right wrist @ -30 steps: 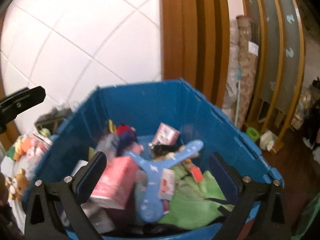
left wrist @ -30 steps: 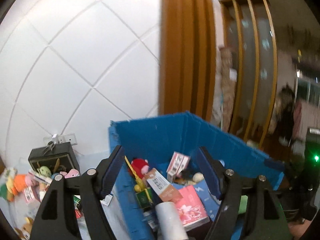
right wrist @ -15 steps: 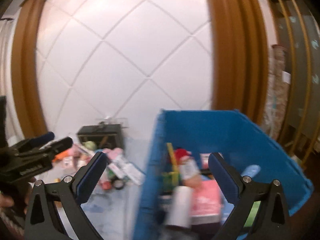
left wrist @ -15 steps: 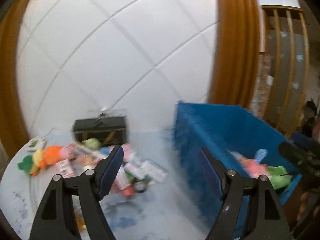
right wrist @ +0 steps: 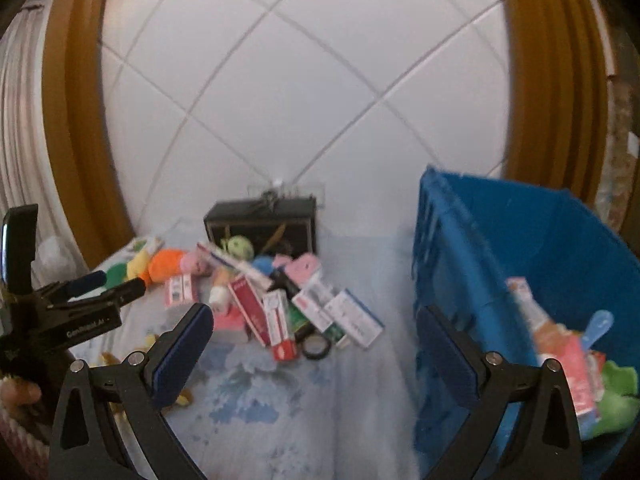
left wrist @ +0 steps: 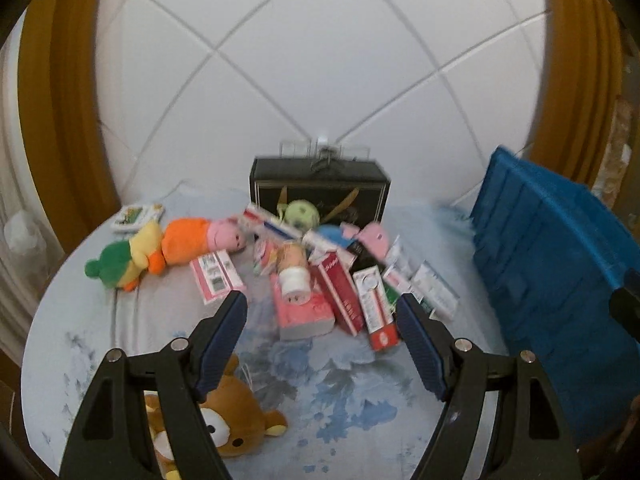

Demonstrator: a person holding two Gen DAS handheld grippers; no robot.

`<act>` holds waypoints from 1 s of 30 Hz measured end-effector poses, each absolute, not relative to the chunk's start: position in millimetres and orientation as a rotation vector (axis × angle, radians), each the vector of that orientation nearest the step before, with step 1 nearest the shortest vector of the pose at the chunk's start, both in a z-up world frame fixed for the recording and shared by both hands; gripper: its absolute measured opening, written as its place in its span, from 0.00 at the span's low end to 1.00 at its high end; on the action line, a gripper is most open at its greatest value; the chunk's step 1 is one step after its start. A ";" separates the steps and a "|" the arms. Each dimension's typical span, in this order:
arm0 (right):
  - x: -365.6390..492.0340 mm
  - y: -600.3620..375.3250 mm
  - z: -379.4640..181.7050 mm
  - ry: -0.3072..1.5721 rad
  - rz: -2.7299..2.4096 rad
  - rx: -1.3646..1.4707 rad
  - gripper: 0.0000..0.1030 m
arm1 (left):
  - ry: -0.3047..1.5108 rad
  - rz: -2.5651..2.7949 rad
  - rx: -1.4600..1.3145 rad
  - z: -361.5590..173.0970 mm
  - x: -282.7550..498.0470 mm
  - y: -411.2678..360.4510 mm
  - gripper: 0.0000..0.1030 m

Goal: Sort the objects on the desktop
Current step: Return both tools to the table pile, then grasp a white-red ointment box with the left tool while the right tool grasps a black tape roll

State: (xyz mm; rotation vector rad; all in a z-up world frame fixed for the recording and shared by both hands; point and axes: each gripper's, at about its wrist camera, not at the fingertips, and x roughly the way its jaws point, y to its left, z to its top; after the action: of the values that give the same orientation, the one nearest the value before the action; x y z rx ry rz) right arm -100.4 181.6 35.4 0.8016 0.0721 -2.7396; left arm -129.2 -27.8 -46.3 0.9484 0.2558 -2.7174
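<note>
While both hover above the table (left wrist: 360, 392):
Left tongs (left wrist: 322, 312): wide, empty.
Right tongs (right wrist: 314, 328): wide, empty.
Blue bin (right wrist: 520, 248): right of clutter.

left gripper (left wrist: 322, 316): black arms, dark blue ridged pads, round silver screws
right gripper (right wrist: 314, 330): the same black arms, blue pads, silver screws
marking: small white letters on the left gripper's side
</note>
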 end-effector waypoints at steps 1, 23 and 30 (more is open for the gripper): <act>-108.3 179.0 28.2 0.072 -2.731 0.824 1.00 | 0.258 -2.709 0.979 -53.1 -136.3 -27.1 0.74; -265.6 196.6 -183.5 0.025 -2.543 1.420 1.00 | 0.196 -2.660 1.462 -243.5 -329.1 18.0 0.74; -281.3 201.6 -209.3 0.009 -2.528 1.477 1.00 | 0.206 -2.689 1.490 -255.5 -320.9 15.3 0.45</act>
State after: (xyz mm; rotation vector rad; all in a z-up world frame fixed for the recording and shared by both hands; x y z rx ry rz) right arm -281.3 201.6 -209.3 1.4768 0.0087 -2.5275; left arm -320.9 15.3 -255.5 1.4902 0.2065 -2.6890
